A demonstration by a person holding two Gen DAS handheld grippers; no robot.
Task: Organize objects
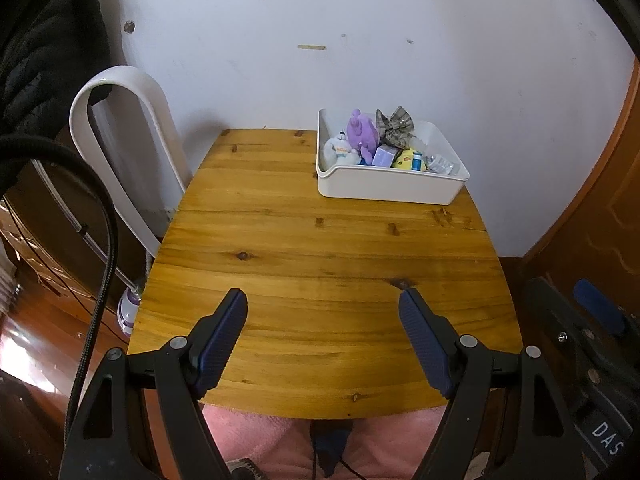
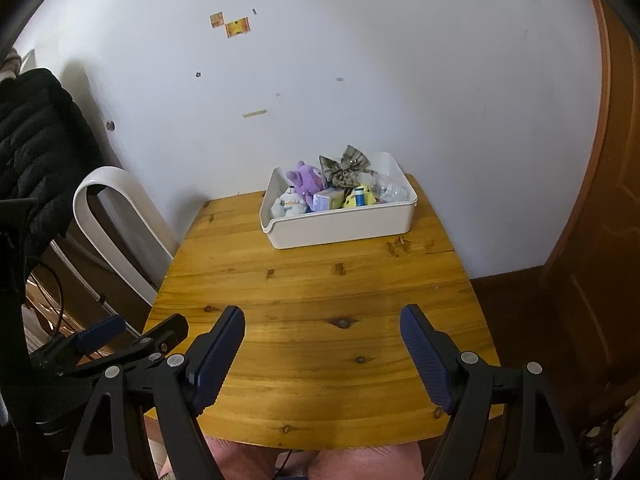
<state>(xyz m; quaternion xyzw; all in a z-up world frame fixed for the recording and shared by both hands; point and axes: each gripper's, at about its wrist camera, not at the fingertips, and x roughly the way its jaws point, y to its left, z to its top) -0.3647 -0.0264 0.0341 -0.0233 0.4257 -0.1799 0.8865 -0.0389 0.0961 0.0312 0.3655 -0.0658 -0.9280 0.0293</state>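
only "das" reads on the right gripper [image 1: 596, 312].

Toys [image 1: 362, 136] in bin [image 1: 384, 190] at table's [image 1: 312, 264] far right corner, against wall [image 1: 360, 40]

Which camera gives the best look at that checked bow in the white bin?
The right wrist view: the checked bow shows whole, face-on, atop the white bin. The left wrist view shows the bow too, more side-on.
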